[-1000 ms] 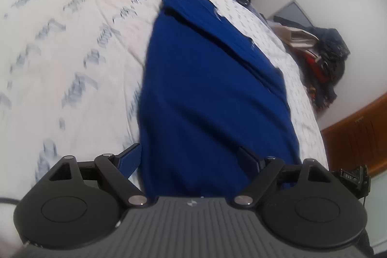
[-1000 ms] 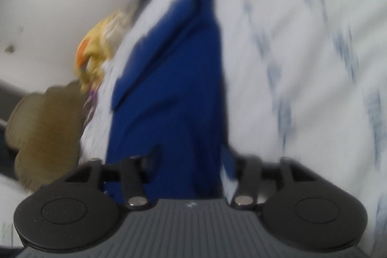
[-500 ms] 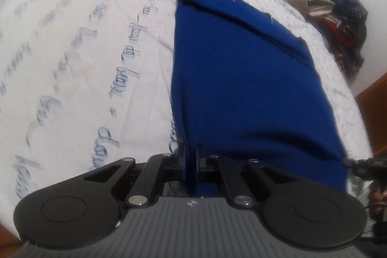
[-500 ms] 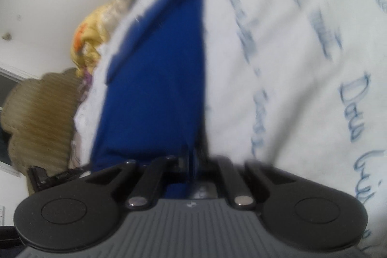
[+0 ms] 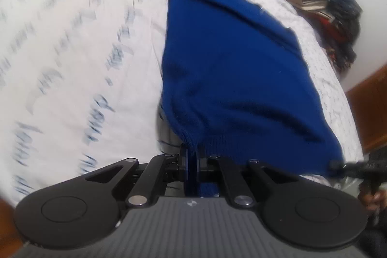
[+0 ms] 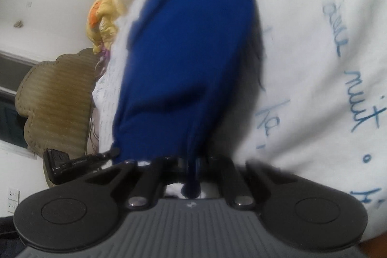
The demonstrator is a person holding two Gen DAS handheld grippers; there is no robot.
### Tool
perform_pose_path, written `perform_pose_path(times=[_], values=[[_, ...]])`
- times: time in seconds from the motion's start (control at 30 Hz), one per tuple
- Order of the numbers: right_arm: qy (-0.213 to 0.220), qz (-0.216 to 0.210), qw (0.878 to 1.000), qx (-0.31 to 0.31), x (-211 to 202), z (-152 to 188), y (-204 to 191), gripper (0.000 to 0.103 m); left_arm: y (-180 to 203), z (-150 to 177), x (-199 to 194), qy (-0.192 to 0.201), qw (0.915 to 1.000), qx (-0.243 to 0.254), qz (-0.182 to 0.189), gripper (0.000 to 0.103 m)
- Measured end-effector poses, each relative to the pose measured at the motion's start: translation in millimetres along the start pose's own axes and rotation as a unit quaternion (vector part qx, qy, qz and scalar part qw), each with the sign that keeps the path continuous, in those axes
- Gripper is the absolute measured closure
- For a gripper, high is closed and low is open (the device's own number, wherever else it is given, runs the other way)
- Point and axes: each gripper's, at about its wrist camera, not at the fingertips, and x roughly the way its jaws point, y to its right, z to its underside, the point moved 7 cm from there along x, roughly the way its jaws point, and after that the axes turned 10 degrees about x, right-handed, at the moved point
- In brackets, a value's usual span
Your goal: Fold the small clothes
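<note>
- Around: heap of dark and red clothes (image 5: 338,23) past the bed's far right edge, wooden furniture (image 5: 370,113) below it; yellow bundle (image 6: 108,13) and tan striped cushion (image 6: 55,98) off the bed on the opposite side.
- Nothing lying across the blue garment (image 5: 232,69), spread on the white script-printed bedsheet (image 5: 72,52).
- Left gripper (image 5: 191,158) pressed together on the garment's near left corner, ribbed hem bunched and raised off the sheet.
- Right gripper (image 6: 192,162) likewise pinching the near right corner, cloth rising straight from between its fingers.
</note>
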Motion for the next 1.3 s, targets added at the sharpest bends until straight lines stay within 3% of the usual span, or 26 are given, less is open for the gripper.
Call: perform_pose_path(times=[0.07,0.13,0.2,0.27,0.33,0.4,0.43,0.47,0.53,0.6,0.67,0.7,0.73,0.77,0.8,0.83,0.87,0.9,0.97,1.1,1.3], values=[[0.009,0.005,1.0,-0.013,-16.7,-0.1,-0.1,0.099,-4.1,2.9,-4.0,-0.007,0.9994,0.026,-0.021,0.092],[-0.002,0.055,0.998,-0.032,-11.6,4.8,13.1,0.101,-6.2,11.4,9.5,-0.031,0.9983,0.041,-0.028,0.089],[-0.006,0.033,0.999,-0.02,-9.4,6.4,16.3,0.1,-3.5,9.4,11.6,-0.027,0.9982,0.048,-0.024,0.085],[-0.001,0.053,0.998,-0.025,-9.8,2.0,9.6,0.096,-1.6,-1.6,5.8,-0.016,0.9977,0.056,-0.033,0.078],[0.044,0.082,0.994,-0.048,-19.4,-15.0,-5.2,0.091,3.0,-24.3,-3.8,0.022,0.994,0.084,-0.066,0.044],[0.103,0.097,0.987,-0.073,-24.7,-44.8,-27.3,0.091,19.4,-58.7,-3.0,0.087,0.987,0.111,-0.077,0.017],[0.127,0.095,0.984,-0.081,-18.9,-62.9,-40.9,0.09,28.7,-75.9,4.6,0.117,0.9821,0.121,-0.084,0.013],[0.144,0.091,0.982,-0.086,-6.6,-80.9,-54.6,0.089,40.6,-91.7,17.1,0.139,0.9771,0.135,-0.09,0.013],[0.166,0.089,0.976,-0.11,31.2,-113.8,-80.1,0.075,62.1,-118.2,59.0,0.157,0.9702,0.152,-0.104,0.017],[0.18,0.116,0.968,-0.129,74.7,-143.5,-92.7,0.054,76.4,-133.9,107.1,0.135,0.9715,0.156,-0.117,0.023],[0.181,0.17,0.956,-0.156,119.3,-160.7,-99.9,0.055,81.7,-139.4,144.4,0.112,0.9711,0.159,-0.138,0.028],[0.187,0.204,0.944,-0.179,133.8,-163.5,-102.7,0.055,80.6,-140.2,158.9,0.101,0.9703,0.16,-0.151,0.028],[0.208,0.226,0.927,-0.216,142.8,-162.3,-104.9,0.056,78.2,-136.5,169.1,0.099,0.9678,0.165,-0.163,0.016],[0.224,0.251,0.91,-0.242,146.0,-156.5,-101.5,0.047,75.3,-129.5,167.4,0.122,0.9577,0.186,-0.182,0.006],[0.232,0.269,0.895,-0.27,149.2,-148.3,-101.2,0.047,72.0,-125.6,167.4,0.127,0.9557,0.184,-0.191,0.0],[0.235,0.285,0.88,-0.298,149.0,-137.0,-100.0,0.046,63.4,-123.7,167.3,0.118,0.9639,0.168,-0.169,0.0],[0.242,0.298,0.87,-0.31,143.8,-126.1,-96.8,0.026,54.6,-121.1,161.3,0.123,0.9663,0.159,-0.161,0.0],[0.244,0.308,0.868,-0.303,137.5,-116.2,-91.8,0.001,52.0,-119.7,160.1,0.123,0.9669,0.159,-0.157,0.0],[0.228,0.285,0.884,-0.291,119.8,-98.2,-77.4,0.0,48.0,-120.6,159.2,0.126,0.9676,0.158,-0.152,0.0],[0.235,0.287,0.883,-0.287,93.3,-74.7,-61.8,0.0,52.8,-123.3,161.5,0.123,0.9652,0.165,-0.162,0.0],[0.237,0.292,0.881,-0.288,104.3,-83.5,-68.2,0.0,58.2,-121.6,151.5,0.123,0.9654,0.165,-0.16,0.0]])
